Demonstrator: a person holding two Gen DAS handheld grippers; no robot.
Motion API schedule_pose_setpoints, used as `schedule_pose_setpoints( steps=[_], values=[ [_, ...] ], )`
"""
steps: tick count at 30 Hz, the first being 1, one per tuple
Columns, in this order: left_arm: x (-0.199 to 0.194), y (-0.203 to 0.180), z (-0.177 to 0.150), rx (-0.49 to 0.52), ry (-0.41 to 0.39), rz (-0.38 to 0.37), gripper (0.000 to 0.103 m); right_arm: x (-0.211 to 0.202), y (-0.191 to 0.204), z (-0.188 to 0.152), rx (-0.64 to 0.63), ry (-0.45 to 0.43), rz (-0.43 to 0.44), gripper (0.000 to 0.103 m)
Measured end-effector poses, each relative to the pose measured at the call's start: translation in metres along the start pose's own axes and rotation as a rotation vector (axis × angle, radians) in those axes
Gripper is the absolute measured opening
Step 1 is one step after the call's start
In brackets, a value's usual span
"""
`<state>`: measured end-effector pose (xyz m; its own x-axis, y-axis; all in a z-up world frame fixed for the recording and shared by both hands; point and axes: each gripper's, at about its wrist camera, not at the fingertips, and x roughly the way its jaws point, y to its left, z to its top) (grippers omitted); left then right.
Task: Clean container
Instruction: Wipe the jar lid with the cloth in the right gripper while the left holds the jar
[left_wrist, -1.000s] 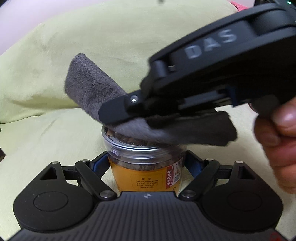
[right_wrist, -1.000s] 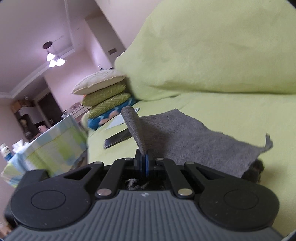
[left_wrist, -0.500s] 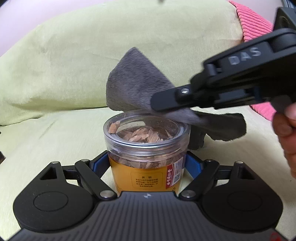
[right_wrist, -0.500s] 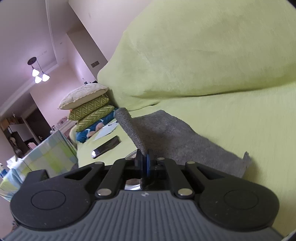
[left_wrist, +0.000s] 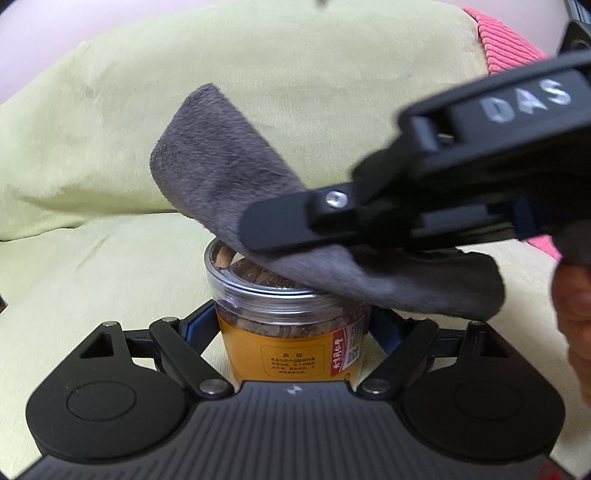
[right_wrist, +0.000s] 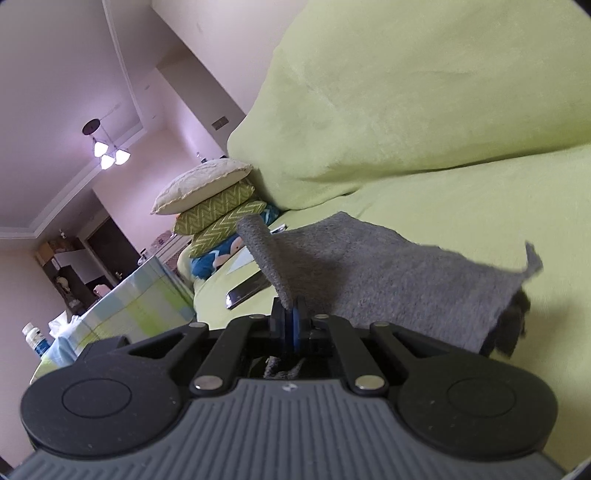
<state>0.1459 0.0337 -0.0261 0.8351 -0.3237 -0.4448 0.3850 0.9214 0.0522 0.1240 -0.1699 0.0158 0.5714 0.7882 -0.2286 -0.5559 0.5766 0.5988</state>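
A clear plastic jar (left_wrist: 288, 332) with an orange label and brown pieces inside stands on the green cover. My left gripper (left_wrist: 291, 328) is shut on the jar, its blue pads pressing both sides. A grey cloth (left_wrist: 229, 184) lies over the right part of the jar's lid. My right gripper (left_wrist: 266, 229) comes in from the right above the lid, shut on that cloth. In the right wrist view the grey cloth (right_wrist: 369, 269) spreads out ahead of the closed right gripper (right_wrist: 290, 317), hiding the jar below.
A yellow-green covered sofa back (left_wrist: 184, 74) rises behind the jar, with a pink ribbed cushion (left_wrist: 506, 48) at top right. A hand (left_wrist: 576, 325) shows at the right edge. Stacked pillows (right_wrist: 210, 206), a dark flat device (right_wrist: 247, 291) and a checked table (right_wrist: 140, 306) lie to the left.
The right gripper with the cloth swung back left and down over the jar's lid after pulling off to the right half a second ago. The left gripper and jar stayed still.
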Motion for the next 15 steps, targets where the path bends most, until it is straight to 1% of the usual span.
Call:
schedule_pose_setpoints(
  steps=[4,9,15],
  values=[
    [0.004,0.002,0.001,0.009,0.000,0.004,0.084,0.001,-0.007,0.006,-0.018,-0.032,-0.053,0.002],
    [0.010,0.005,0.003,0.018,-0.003,0.003,0.084,-0.012,-0.014,0.010,-0.010,-0.054,-0.103,0.002],
    [0.016,0.010,0.004,0.016,-0.002,0.002,0.084,-0.029,-0.008,0.000,0.017,-0.043,-0.090,0.003]
  ],
)
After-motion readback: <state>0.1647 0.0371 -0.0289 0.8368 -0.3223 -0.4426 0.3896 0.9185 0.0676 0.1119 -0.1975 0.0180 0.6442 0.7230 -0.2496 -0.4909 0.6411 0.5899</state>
